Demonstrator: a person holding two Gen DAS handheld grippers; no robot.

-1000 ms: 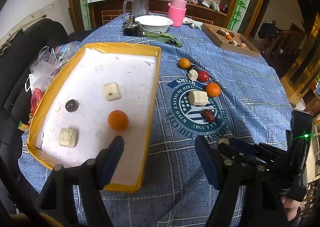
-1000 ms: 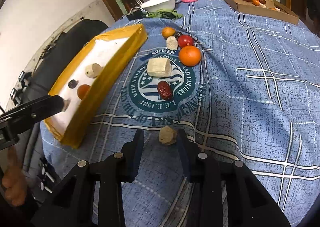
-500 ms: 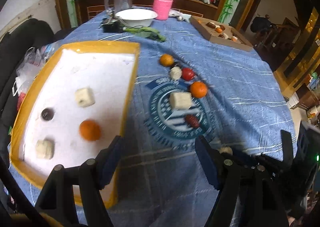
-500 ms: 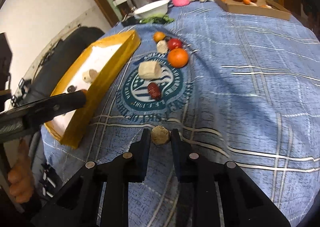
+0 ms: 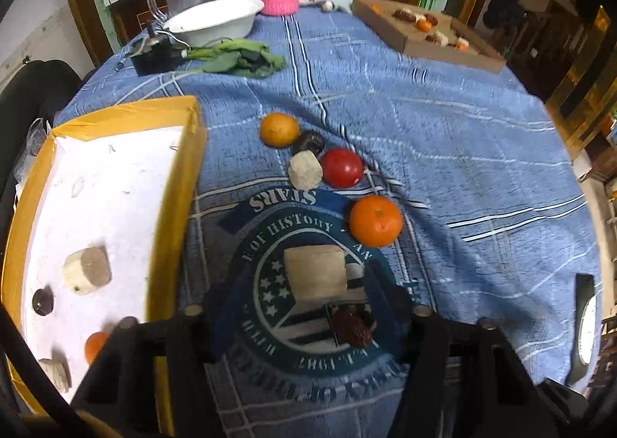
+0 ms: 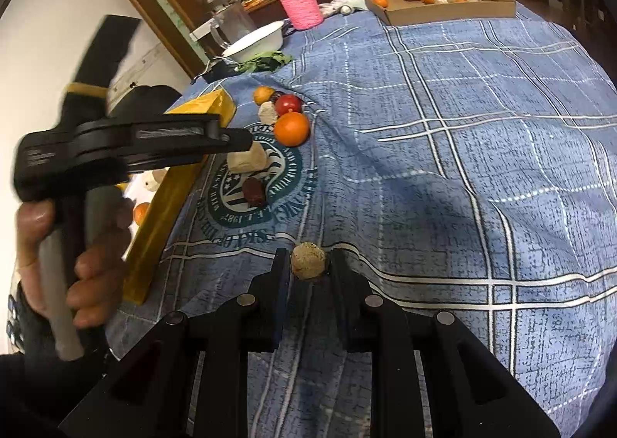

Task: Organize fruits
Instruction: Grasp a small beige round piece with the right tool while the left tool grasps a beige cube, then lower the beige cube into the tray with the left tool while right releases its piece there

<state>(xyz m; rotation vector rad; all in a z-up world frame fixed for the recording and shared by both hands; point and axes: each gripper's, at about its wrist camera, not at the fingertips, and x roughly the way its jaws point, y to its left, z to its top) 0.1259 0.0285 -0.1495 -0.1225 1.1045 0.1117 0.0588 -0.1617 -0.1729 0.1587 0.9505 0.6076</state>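
- Gripping a small tan ball (image 6: 307,260), the right gripper (image 6: 307,264) has its two black fingers pressed against either side of it, low over the blue cloth (image 6: 443,176).
- That gripper points forward and down at a slant, jaws nearly together, with the ball right at the tips.
- Over on the left, a hand (image 6: 73,245) is wrapped round a grey handle, thumb up top and fingers curled underneath, holding the left gripper (image 5: 304,299) out level from this side view.
- From its own camera the left gripper aims steeply down at the round emblem on the cloth. Its jaws have just been closing and now sit about half apart.
- Between those jaws sit a pale block (image 5: 314,272) and a dark red date (image 5: 351,327). The pads don't seem to touch either one, so nothing's held there yet.
- Just past the block: an orange (image 5: 376,221), a tomato (image 5: 342,167), a short pale cylinder (image 5: 304,170), a dark fruit (image 5: 308,142) and a second orange (image 5: 278,128), all bunched close on the cloth.
- The yellow tray (image 5: 181,183) lies just left of the left gripper, already holding a pale cylinder (image 5: 86,271), a dark round fruit (image 5: 42,301), an orange (image 5: 95,345) and another pale piece (image 5: 56,374).
- Far end of the table has a cardboard box (image 5: 443,48) with more fruit in it.
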